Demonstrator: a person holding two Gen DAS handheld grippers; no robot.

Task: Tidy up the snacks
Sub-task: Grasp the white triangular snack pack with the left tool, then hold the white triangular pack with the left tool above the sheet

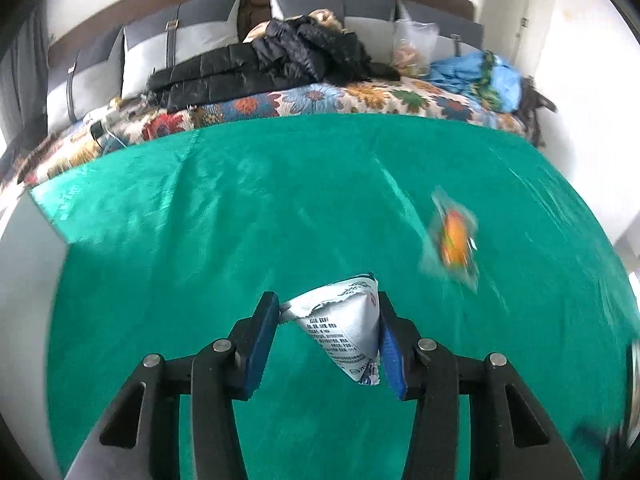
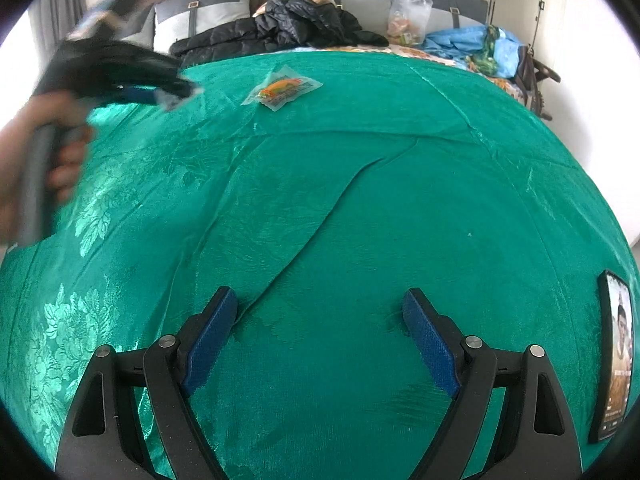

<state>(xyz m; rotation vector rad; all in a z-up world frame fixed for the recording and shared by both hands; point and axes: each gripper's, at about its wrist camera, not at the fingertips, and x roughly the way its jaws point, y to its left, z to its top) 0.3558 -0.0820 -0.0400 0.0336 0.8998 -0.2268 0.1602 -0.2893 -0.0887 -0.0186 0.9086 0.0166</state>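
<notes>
A green satin cloth [image 2: 360,200] covers the bed. The left gripper [image 1: 329,330] pinches a silver snack packet [image 1: 344,332] above it, while an orange-filled clear packet [image 2: 282,89] lies on the cloth at about two o'clock from it. The right gripper [image 2: 320,332] hangs spread and empty. The silver packet looks caught only by its edge; a quick swing could shake it loose onto the slick fabric.

snack packet [image 2: 283,89] on cloth [image 2: 360,208] | phone [image 2: 616,354] at right edge
</notes>
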